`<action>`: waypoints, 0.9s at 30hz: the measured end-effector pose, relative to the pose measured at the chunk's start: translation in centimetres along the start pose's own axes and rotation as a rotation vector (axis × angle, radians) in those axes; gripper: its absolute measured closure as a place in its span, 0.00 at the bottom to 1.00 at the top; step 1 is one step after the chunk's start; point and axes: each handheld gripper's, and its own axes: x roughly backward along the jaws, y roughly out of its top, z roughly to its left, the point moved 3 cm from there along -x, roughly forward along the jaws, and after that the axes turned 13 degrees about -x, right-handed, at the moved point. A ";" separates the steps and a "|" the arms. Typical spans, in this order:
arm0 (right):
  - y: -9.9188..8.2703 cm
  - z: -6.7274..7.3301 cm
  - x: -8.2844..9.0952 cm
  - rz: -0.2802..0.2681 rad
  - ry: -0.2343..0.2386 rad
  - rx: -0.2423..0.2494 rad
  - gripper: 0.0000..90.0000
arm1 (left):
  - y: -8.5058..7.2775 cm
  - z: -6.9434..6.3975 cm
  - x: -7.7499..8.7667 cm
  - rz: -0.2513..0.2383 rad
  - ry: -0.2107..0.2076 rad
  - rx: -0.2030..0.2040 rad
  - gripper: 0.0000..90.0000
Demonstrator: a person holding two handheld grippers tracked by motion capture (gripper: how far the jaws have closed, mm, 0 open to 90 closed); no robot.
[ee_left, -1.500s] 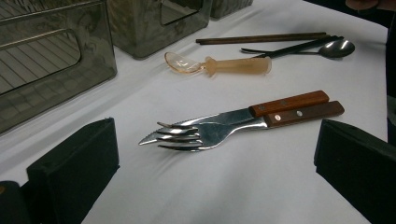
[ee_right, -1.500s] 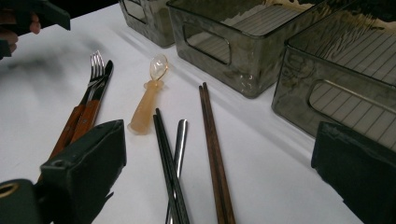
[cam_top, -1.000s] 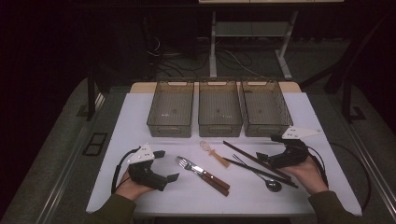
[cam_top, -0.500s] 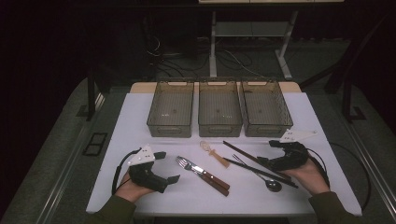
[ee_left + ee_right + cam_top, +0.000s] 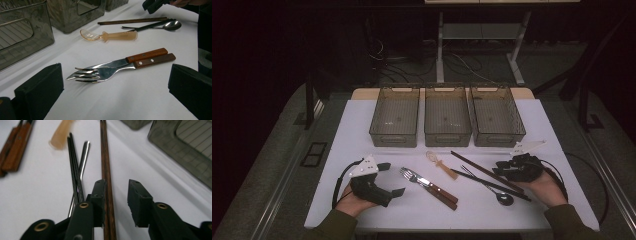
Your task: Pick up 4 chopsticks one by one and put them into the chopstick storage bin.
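Note:
Brown chopsticks [image 5: 105,157] lie between the jaws of my right gripper [image 5: 117,183]. The jaws have just been closing: the left one is against the sticks and a gap stays at the right one. In the high view this gripper [image 5: 502,170] rests low on the white table at the right, over the chopsticks [image 5: 484,171]. My left gripper [image 5: 393,179] lies at the left, open wide with nothing between its jaws. Ahead of it [image 5: 115,77] a fork [image 5: 92,75] and a knife [image 5: 147,55] with wooden handles lie side by side.
Black chopsticks [image 5: 492,184], a metal spoon [image 5: 503,198] and an amber plastic spoon [image 5: 441,165] lie mid-table. Three smoky clear bins [image 5: 394,117], [image 5: 447,117], [image 5: 497,117] stand in a row behind them. The table's front edge runs just below both hands.
The right gripper's jaws have narrowed around the brown chopsticks, and that hand has settled slightly lower on the table. The left hand has not moved.

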 end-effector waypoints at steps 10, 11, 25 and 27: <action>-0.6 -0.1 -0.4 0.055 -0.012 0.029 0.85 | 0.0 -0.2 0.2 0.002 0.009 -0.007 0.00; -0.6 -0.1 -0.4 0.055 -0.012 0.029 0.85 | 0.0 -0.2 0.2 0.006 0.008 -0.006 0.00; -0.7 -0.2 -0.9 0.090 -0.006 0.032 0.88 | -0.1 -0.1 0.1 0.004 0.001 -0.009 0.00; -0.7 -0.3 -0.9 0.089 -0.002 0.035 0.88 | 0.0 -0.1 0.1 0.003 0.000 -0.008 0.00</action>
